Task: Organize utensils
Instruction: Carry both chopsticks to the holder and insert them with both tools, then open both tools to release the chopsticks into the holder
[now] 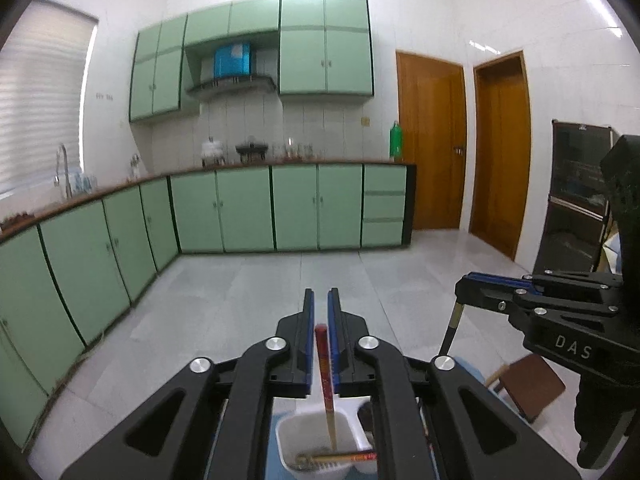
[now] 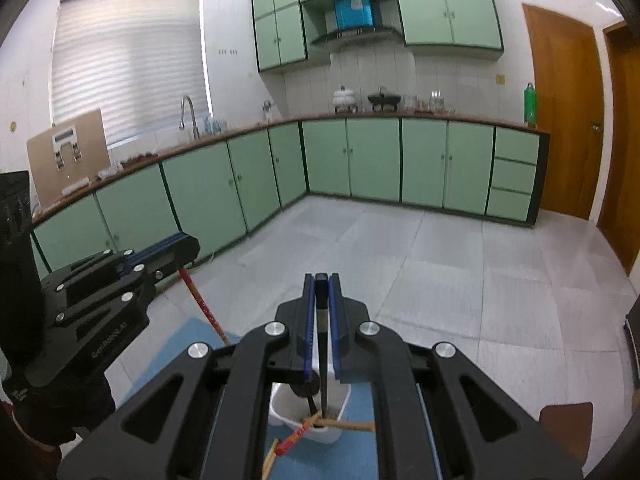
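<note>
A: What is the left tool (image 1: 321, 304) doing?

B: In the left wrist view, low at centre, its blue pads stand narrow with a red-topped chopstick (image 1: 325, 364) between them. There is a slim gap on each side of the stick near the top, so I cannot tell whether the pads press on it. Its pale lower end reaches down into a white plastic holder (image 1: 292, 436) at the bottom of the frame.

A: And the right tool (image 2: 321, 292)?

B: In the right wrist view, low at centre, it is clamped on a black chopstick (image 2: 322, 340). The stick's square top sits right between the pad tips, and its point goes down into the white holder (image 2: 280, 408).

A: Anything else in that holder?

B: More chopsticks lie slanted in it, one with a red-patterned end (image 1: 356, 457) across the bottom of the left view. In the right view a few wooden ones (image 2: 352, 425) stick out over the rim.

A: Where does the holder stand?

B: On a blue surface (image 2: 180, 344), which shows at lower left in the right wrist view. Each tool shows in the other's view, at the side edge.
</note>
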`<state>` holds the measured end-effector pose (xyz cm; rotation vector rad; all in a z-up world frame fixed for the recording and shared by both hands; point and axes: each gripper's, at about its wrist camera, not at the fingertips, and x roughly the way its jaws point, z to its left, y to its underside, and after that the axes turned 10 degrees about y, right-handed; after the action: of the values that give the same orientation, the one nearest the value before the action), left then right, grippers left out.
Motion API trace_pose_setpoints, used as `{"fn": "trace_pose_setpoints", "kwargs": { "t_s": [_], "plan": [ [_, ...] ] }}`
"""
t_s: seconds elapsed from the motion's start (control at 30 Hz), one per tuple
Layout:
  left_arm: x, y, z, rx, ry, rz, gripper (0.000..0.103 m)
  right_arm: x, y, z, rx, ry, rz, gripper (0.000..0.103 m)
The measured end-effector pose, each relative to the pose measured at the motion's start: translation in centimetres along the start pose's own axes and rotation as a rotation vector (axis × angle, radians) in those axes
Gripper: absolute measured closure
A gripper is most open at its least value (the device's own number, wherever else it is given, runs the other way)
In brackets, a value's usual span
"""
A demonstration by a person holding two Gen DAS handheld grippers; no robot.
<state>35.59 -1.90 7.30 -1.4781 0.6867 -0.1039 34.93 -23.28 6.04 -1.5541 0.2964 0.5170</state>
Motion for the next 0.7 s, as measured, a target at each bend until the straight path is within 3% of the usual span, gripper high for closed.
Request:
{"fn": "trace_pose_setpoints", "kwargs": {
  "t_s": [0.07, 0.17, 0.33, 0.4, 0.53, 0.7],
  "plan": [
    [0.0, 0.6, 0.1, -0.007, 0.001, 0.014, 0.086, 0.0, 0.2, 0.0, 0.013, 0.008, 0.000, 0.081],
    [-0.8, 0.7, 0.1, -0.008, 0.003, 0.005, 0.073, -1.3, 0.3, -0.7, 0.042, 0.018, -0.026, 0.073],
    [-4.3, 0.6, -0.7, -0.004, -0.002, -0.043, 0.062, -4.6, 0.7, -2.1, 0.082, 0.041, -0.077, 0.057],
    [-5.6, 0.8, -1.1, -0.007, -0.009, -0.053, 0.058, -6.0, 1.2, -2.4, 0.091, 0.050, -0.096, 0.047],
    [-9.0, 2.7, -2.2, -0.009, -0.030, -0.083, 0.045, -9.3, 3.8, -2.7, 0.089, 0.069, -0.141, 0.016],
    [-12.0, 6.8, -3.1, -0.057, -0.030, -0.087, 0.032, -12.0, 8.9, -2.0, 0.066, 0.071, -0.144, 0.010]
  ]
}}
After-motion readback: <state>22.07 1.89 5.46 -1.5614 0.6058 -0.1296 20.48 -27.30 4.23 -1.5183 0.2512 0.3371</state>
